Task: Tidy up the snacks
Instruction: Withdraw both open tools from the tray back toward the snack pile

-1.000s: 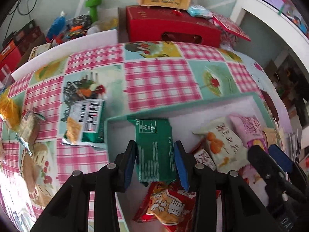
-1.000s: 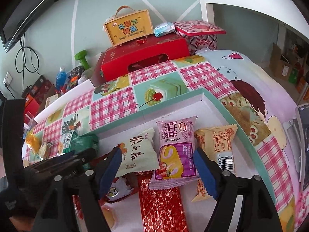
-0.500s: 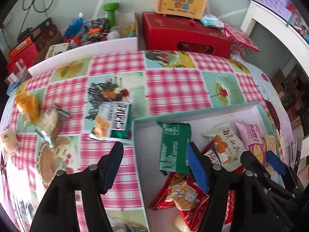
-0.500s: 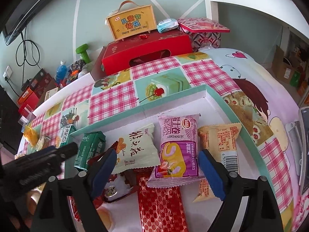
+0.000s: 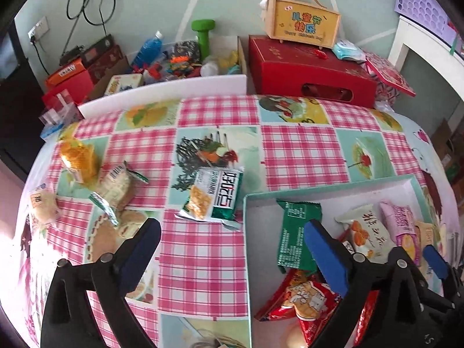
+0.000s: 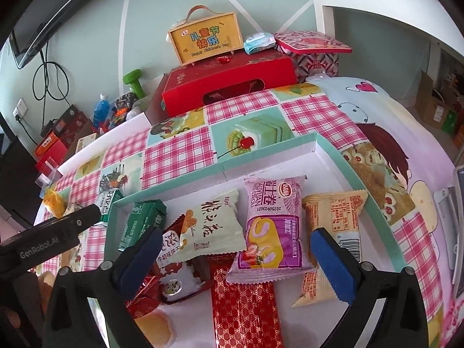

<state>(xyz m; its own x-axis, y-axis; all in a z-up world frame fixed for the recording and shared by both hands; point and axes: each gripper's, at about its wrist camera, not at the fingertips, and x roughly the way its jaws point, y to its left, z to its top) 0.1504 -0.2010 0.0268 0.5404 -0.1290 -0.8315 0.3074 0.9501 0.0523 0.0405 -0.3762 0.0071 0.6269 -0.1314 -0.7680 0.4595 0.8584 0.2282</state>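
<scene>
Lying in the tray (image 5: 246,232), green packet (image 5: 297,237) just beside left gripper (image 5: 232,242), jaws just spread wide, nothing between.

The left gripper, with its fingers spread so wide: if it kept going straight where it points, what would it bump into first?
Most likely the checked tablecloth, just left of the teal tray's rim. The left gripper is open and holds nothing; the white-and-green cracker packet lies slightly beyond. Depth is hard to judge.

Both wrist cameras look steeply down, close over the table, sharing the teal tray (image 5: 245,232) of snacks.
</scene>
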